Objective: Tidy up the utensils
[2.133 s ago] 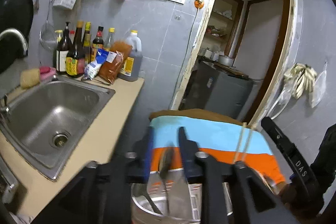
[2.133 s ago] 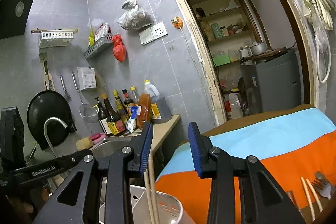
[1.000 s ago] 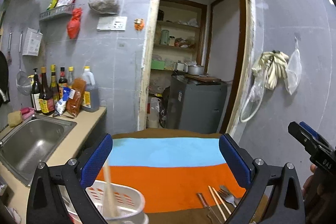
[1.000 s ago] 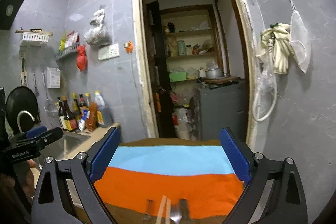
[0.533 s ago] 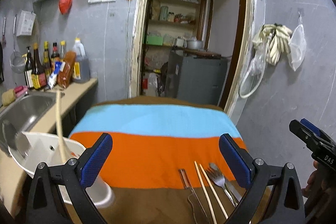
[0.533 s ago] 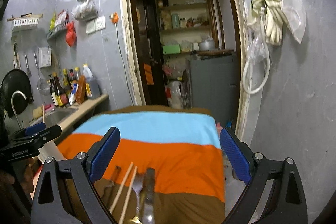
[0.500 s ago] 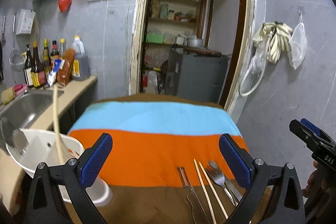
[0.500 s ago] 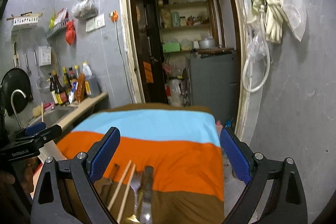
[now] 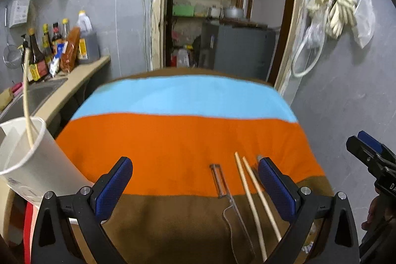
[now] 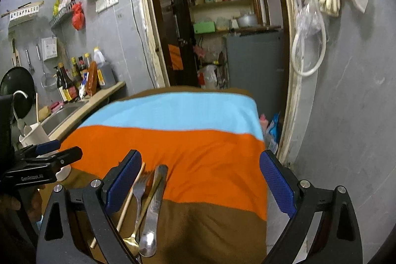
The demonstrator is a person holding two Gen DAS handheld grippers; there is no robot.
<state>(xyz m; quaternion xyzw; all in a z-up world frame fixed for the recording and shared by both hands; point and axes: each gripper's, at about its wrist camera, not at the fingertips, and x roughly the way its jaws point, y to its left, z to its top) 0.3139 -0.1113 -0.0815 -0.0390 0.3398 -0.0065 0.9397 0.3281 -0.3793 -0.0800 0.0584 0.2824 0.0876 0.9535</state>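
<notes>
Chopsticks [image 9: 252,192] are lying as a pair on the striped cloth [image 9: 178,130], their long axes running from the near brown band up onto the orange band, tips pointing away from the left wrist camera and leaning slightly left. Just to their left a peeler [image 9: 222,187] is lying roughly parallel, its blade end reaching onto the orange. In the right wrist view a fork [image 10: 139,192] is pointing its tines away toward the orange stripe, and a metal knife [image 10: 154,204] is lying beside it with its rounded handle end nearest the camera; a gold-coloured utensil [image 10: 132,243] is showing between them, its type unclear. The left gripper [image 9: 194,184] is hanging over the cloth with its blue pads spread wide and nothing between them. The right gripper [image 10: 199,183] is likewise gaping wide, empty, its left finger just beside the fork. At the cloth's left edge a white holder [image 9: 29,157] is standing tilted, with one chopstick [image 9: 24,90] sticking up out of it, leaning against the rim.
</notes>
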